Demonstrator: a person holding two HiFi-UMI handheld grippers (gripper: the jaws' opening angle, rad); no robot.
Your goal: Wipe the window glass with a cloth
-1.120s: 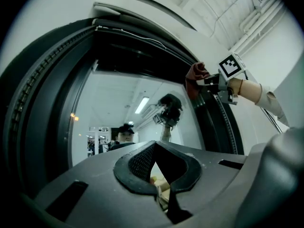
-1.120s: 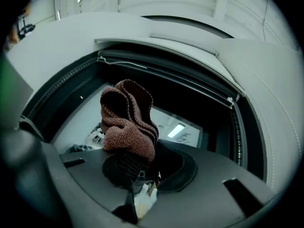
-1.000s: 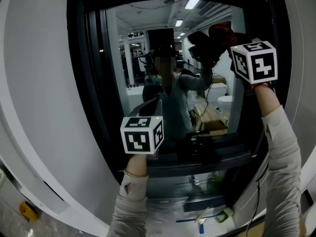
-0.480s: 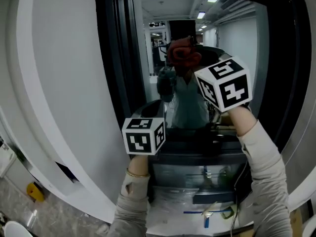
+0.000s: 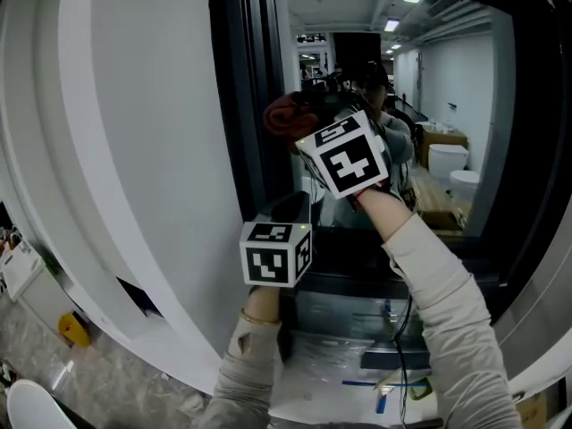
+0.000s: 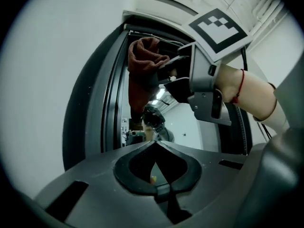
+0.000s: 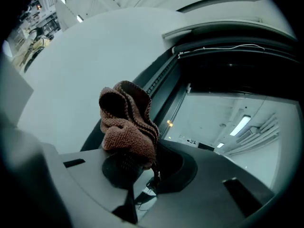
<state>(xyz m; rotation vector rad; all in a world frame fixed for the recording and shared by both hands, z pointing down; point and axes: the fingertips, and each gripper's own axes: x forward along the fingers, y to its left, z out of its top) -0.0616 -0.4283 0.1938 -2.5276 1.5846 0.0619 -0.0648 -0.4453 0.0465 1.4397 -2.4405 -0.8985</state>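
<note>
The window glass [image 5: 447,96] fills most of the head view and is the landmark here. To its left stands a broad white wall [image 5: 134,168], and a dark frame [image 5: 239,105] edges the glass on that same side.

The right gripper [image 7: 142,170] is raised in front of the glass's left part, close to the frame. Its 2 jaws are clamped on a bunched reddish-brown cloth [image 7: 127,127]. The cloth sticks out past the jaws toward the glass, but no view settles whether it touches.

The left gripper [image 6: 154,160] sits lower, before the bottom left of the glass. Its jaws are closed together with nothing between them, so it likely plays no part in the wiping.

The task looks under way, not finished. The cloth is held at the glass, yet the pane shows only reflections and no streaks or wet marks, so how much is wiped cannot be told.

No bucket, bottle or other container shows near the glass.
</note>
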